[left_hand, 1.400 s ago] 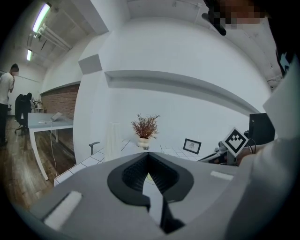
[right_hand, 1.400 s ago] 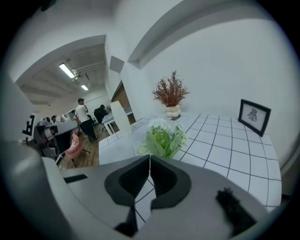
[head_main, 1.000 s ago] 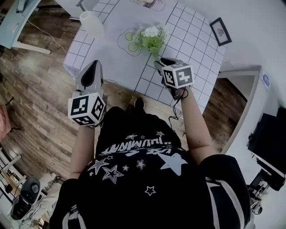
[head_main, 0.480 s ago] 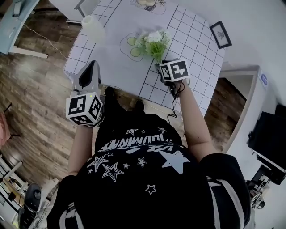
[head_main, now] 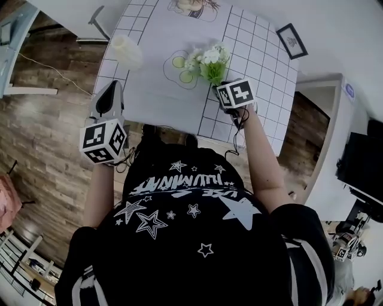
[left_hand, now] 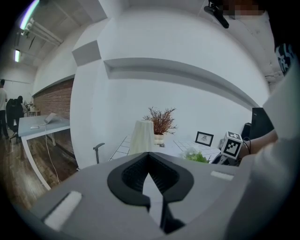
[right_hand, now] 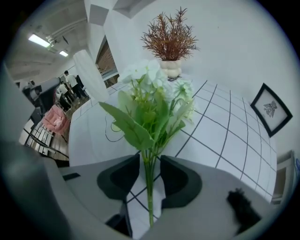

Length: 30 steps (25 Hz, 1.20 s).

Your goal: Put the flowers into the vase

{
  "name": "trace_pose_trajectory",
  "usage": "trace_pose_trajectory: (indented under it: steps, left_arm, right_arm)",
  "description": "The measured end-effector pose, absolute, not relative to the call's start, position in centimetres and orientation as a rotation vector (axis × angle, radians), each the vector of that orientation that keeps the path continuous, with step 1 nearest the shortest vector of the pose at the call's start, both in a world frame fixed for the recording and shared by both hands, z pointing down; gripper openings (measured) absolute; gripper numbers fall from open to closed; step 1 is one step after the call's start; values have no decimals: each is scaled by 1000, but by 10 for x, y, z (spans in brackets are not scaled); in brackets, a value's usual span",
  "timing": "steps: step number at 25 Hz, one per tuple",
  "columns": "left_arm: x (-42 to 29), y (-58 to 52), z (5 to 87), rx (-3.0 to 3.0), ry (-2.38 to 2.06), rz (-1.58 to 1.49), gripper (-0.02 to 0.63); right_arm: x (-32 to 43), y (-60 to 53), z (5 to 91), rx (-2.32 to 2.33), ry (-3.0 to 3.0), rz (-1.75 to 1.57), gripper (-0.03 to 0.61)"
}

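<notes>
A bunch of white flowers with green leaves (head_main: 207,60) lies on the grid-patterned table. My right gripper (head_main: 219,89) points steeply down over its stem end. In the right gripper view the flowers (right_hand: 152,108) rise between the jaws of the right gripper (right_hand: 150,174), which stand open with a gap on each side of the thin stems. The white vase (head_main: 127,50) stands near the table's left edge and shows as the vase (left_hand: 141,137) in the left gripper view. My left gripper (head_main: 108,97) hangs off the table's front left side; the left gripper (left_hand: 149,164) is shut and empty.
A pot of dried brown twigs (head_main: 192,6) stands at the far side of the table (head_main: 263,66), and a small framed picture (head_main: 292,40) near its right edge. A line drawing (head_main: 178,62) marks the cloth beside the flowers. Wooden floor lies to the left.
My right gripper has sunk closer over the flower stems. My left gripper has drifted left, away from the table's front. The flowers and vase have kept their places on the table.
</notes>
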<state>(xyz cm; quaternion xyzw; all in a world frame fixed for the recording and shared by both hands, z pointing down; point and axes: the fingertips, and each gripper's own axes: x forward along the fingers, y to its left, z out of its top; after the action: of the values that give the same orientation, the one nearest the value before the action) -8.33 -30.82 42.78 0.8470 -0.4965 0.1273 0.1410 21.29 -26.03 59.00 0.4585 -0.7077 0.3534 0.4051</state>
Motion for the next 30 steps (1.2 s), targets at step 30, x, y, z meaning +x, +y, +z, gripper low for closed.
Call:
trace_pose_trajectory:
  steps: [30]
  left_arm:
    - [-99,-360,456,2638,-1028,431,108]
  right_arm:
    - [118,-308,499,1405,-2266,1061,54]
